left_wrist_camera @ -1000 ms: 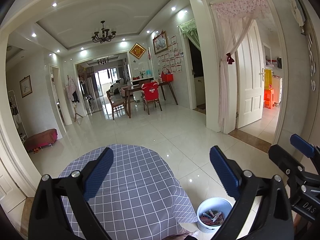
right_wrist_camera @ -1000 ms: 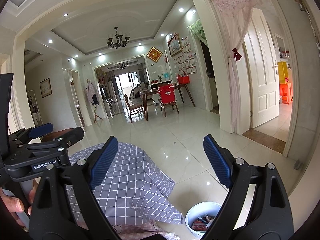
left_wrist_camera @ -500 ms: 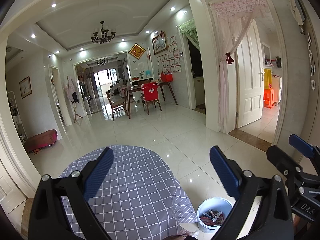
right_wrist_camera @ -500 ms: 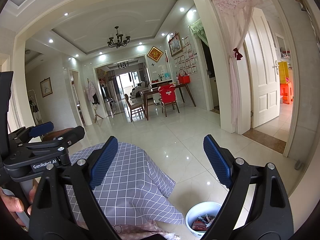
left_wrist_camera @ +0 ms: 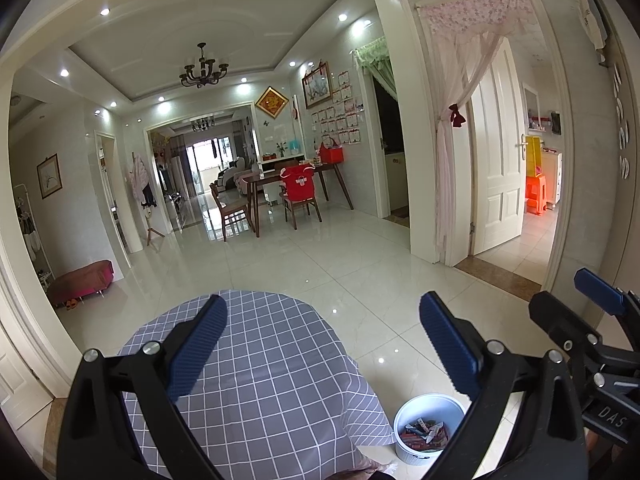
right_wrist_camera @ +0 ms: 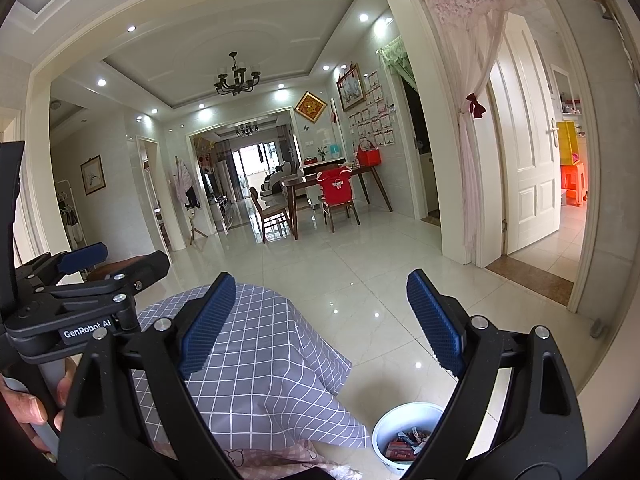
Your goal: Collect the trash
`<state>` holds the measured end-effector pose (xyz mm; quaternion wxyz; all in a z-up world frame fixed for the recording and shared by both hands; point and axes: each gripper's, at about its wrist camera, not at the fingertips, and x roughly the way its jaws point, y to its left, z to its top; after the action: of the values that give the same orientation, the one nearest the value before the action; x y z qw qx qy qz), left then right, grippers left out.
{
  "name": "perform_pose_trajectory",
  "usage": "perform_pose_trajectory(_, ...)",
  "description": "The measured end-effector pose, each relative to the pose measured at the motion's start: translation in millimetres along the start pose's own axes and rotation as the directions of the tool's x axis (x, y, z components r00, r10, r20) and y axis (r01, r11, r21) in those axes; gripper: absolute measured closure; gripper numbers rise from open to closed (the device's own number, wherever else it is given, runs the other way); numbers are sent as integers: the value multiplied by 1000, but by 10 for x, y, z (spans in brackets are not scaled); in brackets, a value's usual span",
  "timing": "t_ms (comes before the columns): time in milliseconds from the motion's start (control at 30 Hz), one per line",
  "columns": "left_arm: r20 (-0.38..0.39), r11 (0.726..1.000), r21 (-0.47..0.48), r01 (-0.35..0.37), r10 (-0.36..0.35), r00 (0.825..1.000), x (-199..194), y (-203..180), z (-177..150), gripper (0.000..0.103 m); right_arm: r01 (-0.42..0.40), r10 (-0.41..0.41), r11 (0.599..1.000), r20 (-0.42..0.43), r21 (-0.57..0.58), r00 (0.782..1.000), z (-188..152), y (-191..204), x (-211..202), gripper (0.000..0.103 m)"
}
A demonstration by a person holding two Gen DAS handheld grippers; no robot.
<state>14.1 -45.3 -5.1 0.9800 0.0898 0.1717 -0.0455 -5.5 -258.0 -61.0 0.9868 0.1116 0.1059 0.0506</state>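
Observation:
A white bucket (left_wrist_camera: 428,428) with several wrappers inside stands on the tiled floor, right of a round table with a grey checked cloth (left_wrist_camera: 260,380). It also shows in the right wrist view (right_wrist_camera: 404,440). My left gripper (left_wrist_camera: 324,344) is open and empty above the table's top. My right gripper (right_wrist_camera: 320,320) is open and empty, held above the table's right edge. In the left wrist view the right gripper shows at the far right; in the right wrist view the left gripper shows at the far left. No loose trash shows on the cloth.
The glossy tiled floor (left_wrist_camera: 320,264) stretches ahead to a dining table with chairs (left_wrist_camera: 288,192). A white door (left_wrist_camera: 500,152) with a pink curtain stands open on the right. A red bench (left_wrist_camera: 80,280) sits by the left wall.

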Motion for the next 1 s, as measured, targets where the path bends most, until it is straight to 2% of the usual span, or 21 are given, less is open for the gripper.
perform_pose_trajectory(1000, -19, 1000, 8, 10, -10, 1000, 77, 133, -184, 8, 4, -4, 1000, -12, 13, 1000, -189, 134, 34, 16)
